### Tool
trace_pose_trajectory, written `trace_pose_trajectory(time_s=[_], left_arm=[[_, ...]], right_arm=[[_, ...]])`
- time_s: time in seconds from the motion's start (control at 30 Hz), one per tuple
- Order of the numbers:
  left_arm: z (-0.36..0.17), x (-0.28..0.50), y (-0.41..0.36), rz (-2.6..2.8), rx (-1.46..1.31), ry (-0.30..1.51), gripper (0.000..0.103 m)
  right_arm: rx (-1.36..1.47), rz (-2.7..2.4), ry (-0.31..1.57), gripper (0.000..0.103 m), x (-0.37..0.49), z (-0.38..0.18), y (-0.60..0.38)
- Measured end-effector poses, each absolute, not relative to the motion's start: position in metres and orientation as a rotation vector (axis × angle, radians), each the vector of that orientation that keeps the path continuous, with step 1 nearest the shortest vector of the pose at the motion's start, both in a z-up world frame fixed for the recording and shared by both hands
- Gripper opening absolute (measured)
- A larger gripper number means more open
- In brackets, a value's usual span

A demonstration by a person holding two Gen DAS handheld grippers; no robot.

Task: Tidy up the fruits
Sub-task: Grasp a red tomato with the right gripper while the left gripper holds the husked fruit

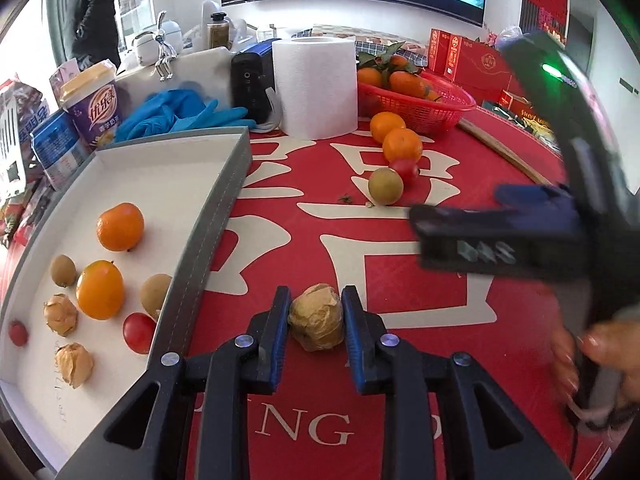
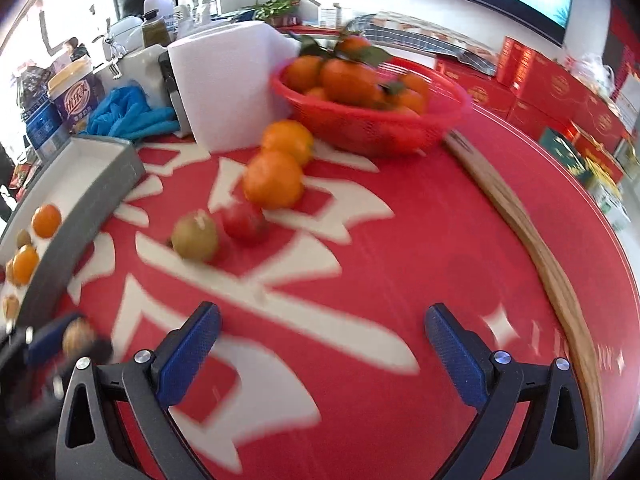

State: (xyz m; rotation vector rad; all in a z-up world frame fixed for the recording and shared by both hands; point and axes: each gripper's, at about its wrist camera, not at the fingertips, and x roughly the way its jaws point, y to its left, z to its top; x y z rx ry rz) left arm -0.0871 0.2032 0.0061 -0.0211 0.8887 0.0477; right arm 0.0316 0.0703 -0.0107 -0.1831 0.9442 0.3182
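Observation:
My left gripper (image 1: pixel 316 312) is shut on a papery husked fruit (image 1: pixel 316 322) just above the red cloth, beside the grey-rimmed white tray (image 1: pixel 212 216). The tray holds several fruits: oranges (image 1: pixel 120 227), husked fruits (image 1: pixel 60 314), a red tomato (image 1: pixel 138 333) and brown-green ones (image 1: pixel 63 270). On the cloth lie two oranges (image 2: pixel 274 179), a tomato (image 2: pixel 242 221) and a green-brown fruit (image 2: pixel 195 236). My right gripper (image 2: pixel 322 344) is open and empty over the cloth, short of these fruits; it shows blurred in the left wrist view (image 1: pixel 492 236).
A red basket (image 2: pixel 372 120) of leafy oranges stands at the back beside a paper roll (image 2: pixel 228 88). Blue gloves (image 1: pixel 180 114), a purple cup (image 1: pixel 94 106) and cartons sit behind the tray. A wooden strip (image 2: pixel 532 240) runs along the right. Red boxes (image 2: pixel 560 92) lie beyond.

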Motion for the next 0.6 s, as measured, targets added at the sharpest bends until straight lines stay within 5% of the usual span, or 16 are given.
trace_pose_trajectory(time_s=[0.1, 0.2, 0.3, 0.37, 0.4, 0.6], left_arm=[[0.007, -0.088, 0.206, 0.046, -0.032, 0.888, 0.029], [0.007, -0.088, 0.207, 0.041, -0.039, 0.888, 0.029], [0.007, -0.088, 0.207, 0.042, -0.04, 0.888, 0.029], [0.007, -0.088, 0.207, 0.042, -0.041, 0.887, 0.029], [0.007, -0.088, 0.207, 0.042, -0.041, 0.887, 0.029], [0.007, -0.088, 0.209, 0.037, -0.054, 0.885, 0.029]], right_arm=[[-0.187, 0.332, 0.93, 0.1, 0.041, -0.012, 0.084], [-0.196, 0.355, 0.908, 0.083, 0.044, -0.01, 0.094], [-0.199, 0.369, 0.894, 0.063, 0.045, -0.008, 0.098], [-0.195, 0.376, 0.886, 0.033, 0.045, -0.007, 0.1], [-0.186, 0.377, 0.887, 0.027, 0.045, -0.007, 0.098], [-0.087, 0.403, 0.925, 0.024, 0.032, -0.003, 0.066]])
